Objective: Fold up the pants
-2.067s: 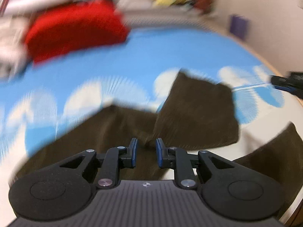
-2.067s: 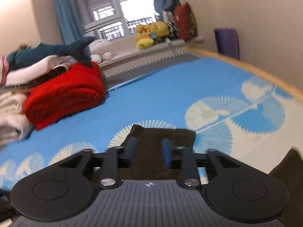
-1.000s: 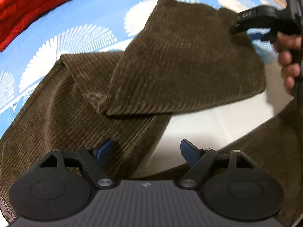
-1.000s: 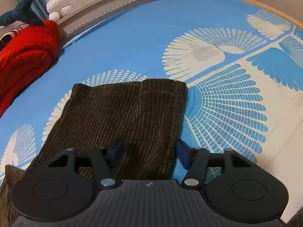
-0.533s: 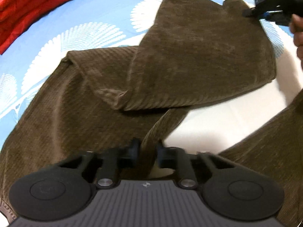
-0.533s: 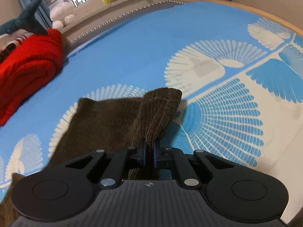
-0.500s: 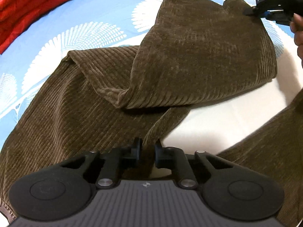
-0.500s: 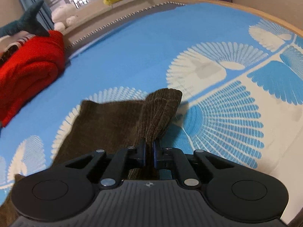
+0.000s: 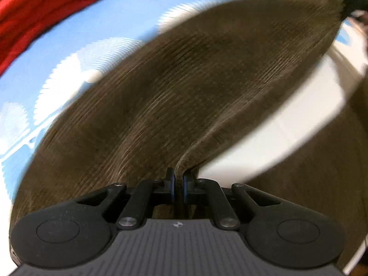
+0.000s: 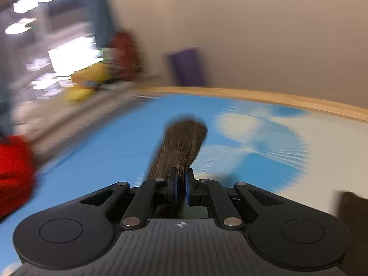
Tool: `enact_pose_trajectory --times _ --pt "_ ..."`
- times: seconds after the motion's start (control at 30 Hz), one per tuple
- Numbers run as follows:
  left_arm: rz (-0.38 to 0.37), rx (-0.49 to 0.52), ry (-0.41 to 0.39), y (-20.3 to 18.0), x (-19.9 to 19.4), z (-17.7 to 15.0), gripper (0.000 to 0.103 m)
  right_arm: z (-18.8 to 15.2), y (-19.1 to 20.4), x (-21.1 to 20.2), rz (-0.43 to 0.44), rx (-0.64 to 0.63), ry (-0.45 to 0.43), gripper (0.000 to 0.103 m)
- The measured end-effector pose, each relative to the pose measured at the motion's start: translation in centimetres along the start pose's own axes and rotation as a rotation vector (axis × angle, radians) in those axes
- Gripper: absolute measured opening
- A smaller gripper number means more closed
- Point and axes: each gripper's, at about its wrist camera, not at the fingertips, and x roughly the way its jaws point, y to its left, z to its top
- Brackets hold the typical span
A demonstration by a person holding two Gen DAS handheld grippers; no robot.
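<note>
The brown corduroy pants (image 9: 188,80) stretch as one long leg from my left gripper (image 9: 179,185) up to the far right corner of the left wrist view. My left gripper is shut on the leg's inner edge. The other leg (image 9: 322,161) lies at the right. My right gripper (image 10: 181,184) is shut on the leg's hem end (image 10: 181,145), held above the bed. It also shows in the left wrist view (image 9: 354,0), holding the far end. Both views are blurred by motion.
The bed has a blue sheet with white fan patterns (image 10: 115,147) and a wooden edge (image 10: 276,97). A red blanket (image 9: 41,7) lies at the far left. Soft toys (image 10: 89,80) sit on a sill by the window. A purple object (image 10: 187,66) stands against the wall.
Both grippers closed on the pant leg, then lifted it. The folded-over leg has been pulled out straight and taut between them. The right view has swung upward.
</note>
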Motion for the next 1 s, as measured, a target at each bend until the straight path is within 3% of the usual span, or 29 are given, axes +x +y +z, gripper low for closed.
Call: enact_pose_trajectory --times 0.07,0.13,0.2,0.33,0.37,0.4,0.47,0.63,0.73,0.77,0.83,0.93,1.0 --pt "-0.031 0.054 0.014 0.0 -0.4 -0.7 0.007 -1.1 -2.3 2.7 -0.143 0.000 0.157 0.007" --pt "-0.052 0.096 0.031 0.1 -0.3 -1.4 0.007 -2.8 -4.6 5.4 -0.177 0.022 0.343 0.008" --pt "-0.058 0.105 0.041 0.2 -0.2 -1.9 0.008 -4.1 -6.5 6.6 -0.208 0.047 0.422 0.016" --pt "-0.072 0.121 0.041 0.0 -0.5 -2.4 0.008 -3.7 -7.2 6.9 -0.148 0.042 0.408 0.025" --pt "-0.071 0.130 0.044 -0.4 -0.4 -2.2 0.008 -3.6 -7.4 7.0 -0.128 0.040 0.409 0.023" --pt "-0.071 0.143 0.047 -0.6 -0.3 -2.1 0.008 -3.6 -7.5 7.1 -0.120 0.033 0.411 0.008" --pt "-0.063 0.184 0.053 -1.0 -0.1 -2.0 0.008 -3.6 -7.7 6.6 -0.128 0.027 0.406 0.006" --pt "-0.053 0.295 0.068 -1.8 0.0 -2.8 0.009 -2.9 -7.8 5.1 -0.312 0.070 0.372 0.006" --pt "-0.070 0.303 0.044 -1.2 -1.4 -2.9 0.017 -3.9 -8.9 5.1 -0.354 0.085 0.412 0.008" --pt "-0.092 0.289 0.024 -0.8 -2.1 -2.8 0.020 -3.8 -8.8 4.9 -0.358 0.070 0.403 0.013" --pt "-0.148 0.223 -0.037 0.7 -3.9 -2.7 0.047 -3.3 -8.4 4.5 -0.375 0.053 0.392 0.023" --pt "-0.173 0.083 -0.143 4.2 -6.9 -2.9 0.055 -2.1 -7.6 2.9 -0.413 0.058 0.322 0.034" --pt "-0.166 -0.025 -0.189 7.3 -8.2 -3.7 0.059 -1.6 -6.5 1.5 -0.394 0.029 0.273 0.043"
